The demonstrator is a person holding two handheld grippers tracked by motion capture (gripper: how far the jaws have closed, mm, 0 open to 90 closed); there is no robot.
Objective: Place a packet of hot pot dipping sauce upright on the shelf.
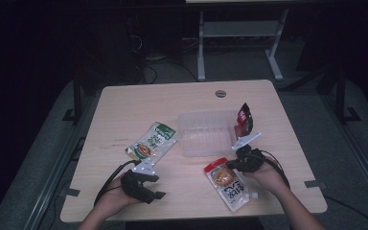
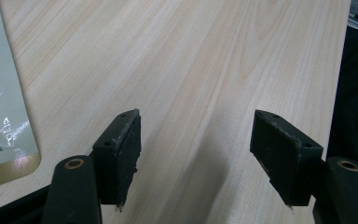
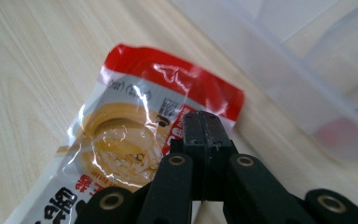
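A red and white food pouch [image 1: 227, 183] lies flat near the table's front right. In the right gripper view my right gripper [image 3: 203, 125] is shut, its tips over the pouch's [image 3: 135, 130] red top edge with nothing seen between the jaws. From above, that gripper [image 1: 232, 165] sits beside the pouch's upper end. My left gripper [image 1: 146, 188] rests at the front left with its jaws open. Its own view shows the gripper [image 2: 196, 135] over bare wood, with a green and white pouch [image 2: 0, 93] at the left edge. That pouch [image 1: 152, 142] lies just beyond the gripper.
A clear plastic tub [image 1: 206, 136] stands at the table's middle, its wall [image 3: 279, 56] close behind the red pouch. A dark red packet [image 1: 244, 120] leans upright at the tub's right end. The wooden table [image 1: 124, 105] has a round cable hole [image 1: 221, 93] at the back.
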